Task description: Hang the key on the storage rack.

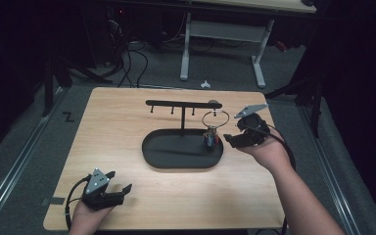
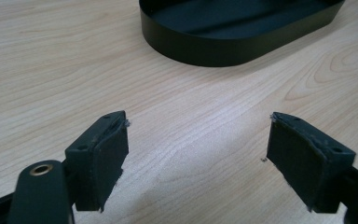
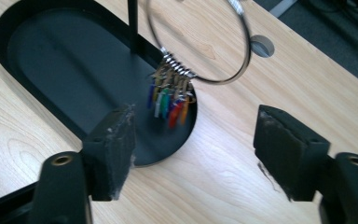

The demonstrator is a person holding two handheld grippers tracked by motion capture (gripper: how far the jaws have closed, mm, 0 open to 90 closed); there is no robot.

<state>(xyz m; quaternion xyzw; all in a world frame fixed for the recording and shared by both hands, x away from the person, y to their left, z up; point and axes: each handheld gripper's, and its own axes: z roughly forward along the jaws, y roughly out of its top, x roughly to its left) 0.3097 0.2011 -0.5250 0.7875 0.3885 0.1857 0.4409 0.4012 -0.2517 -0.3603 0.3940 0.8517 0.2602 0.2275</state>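
Observation:
A black oval tray (image 1: 171, 149) carries a T-shaped stand (image 1: 181, 104) with small hooks under its bar. A large metal key ring (image 1: 215, 118) hangs below the bar's right end, and several coloured keys (image 1: 210, 138) dangle from it over the tray's right end. My right gripper (image 1: 231, 140) is just right of the keys, open, with nothing between its fingers. In the right gripper view the ring (image 3: 242, 60) and keys (image 3: 168, 100) lie beyond my right gripper (image 3: 196, 135). My left gripper (image 1: 120, 181) rests open near the table's front left corner, empty over bare wood (image 2: 198, 140).
The tray's wall (image 2: 214, 46) stands ahead of the left jaws. A round cable hole (image 3: 262, 45) sits in the tabletop behind the ring. Beyond the table's far edge are a white desk frame (image 1: 186, 54) and floor cables (image 1: 127, 63).

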